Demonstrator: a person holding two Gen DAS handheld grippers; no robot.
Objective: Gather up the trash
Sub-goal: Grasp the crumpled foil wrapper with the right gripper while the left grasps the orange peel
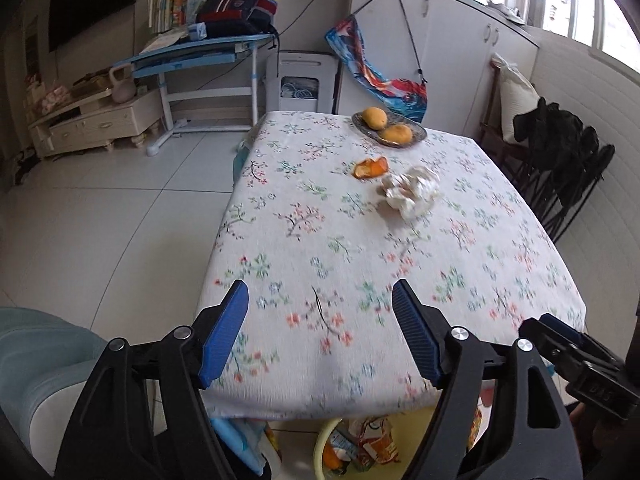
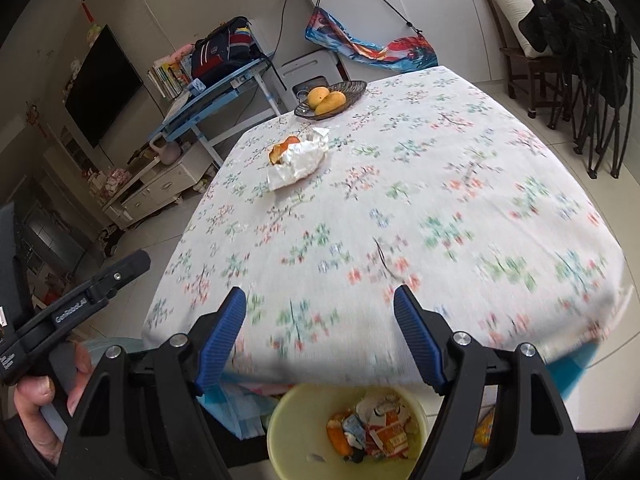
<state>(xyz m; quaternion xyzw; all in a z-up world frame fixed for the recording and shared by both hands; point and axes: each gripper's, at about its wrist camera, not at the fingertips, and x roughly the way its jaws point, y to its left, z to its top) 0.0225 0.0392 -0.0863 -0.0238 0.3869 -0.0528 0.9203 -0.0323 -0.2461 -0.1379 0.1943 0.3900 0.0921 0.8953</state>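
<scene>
Right wrist view gives me the yellow bin (image 2: 280,436) nearest, below the table edge (image 2: 320,376), with wrappers and orange scraps inside. My right gripper (image 2: 320,312) and left gripper (image 1: 320,304) both gape empty. Farther on lie crumpled paper (image 2: 298,160) and orange peel (image 1: 370,168); beyond, a fruit basket (image 2: 356,88). Tablecloth blurred.

The near half of the cloth-covered surface (image 1: 360,280) lies bare. Farther on, an orange peel (image 1: 370,169) and crumpled paper (image 1: 410,192) sit close together; a fruit dish (image 1: 390,130) stands at the far edge.
</scene>
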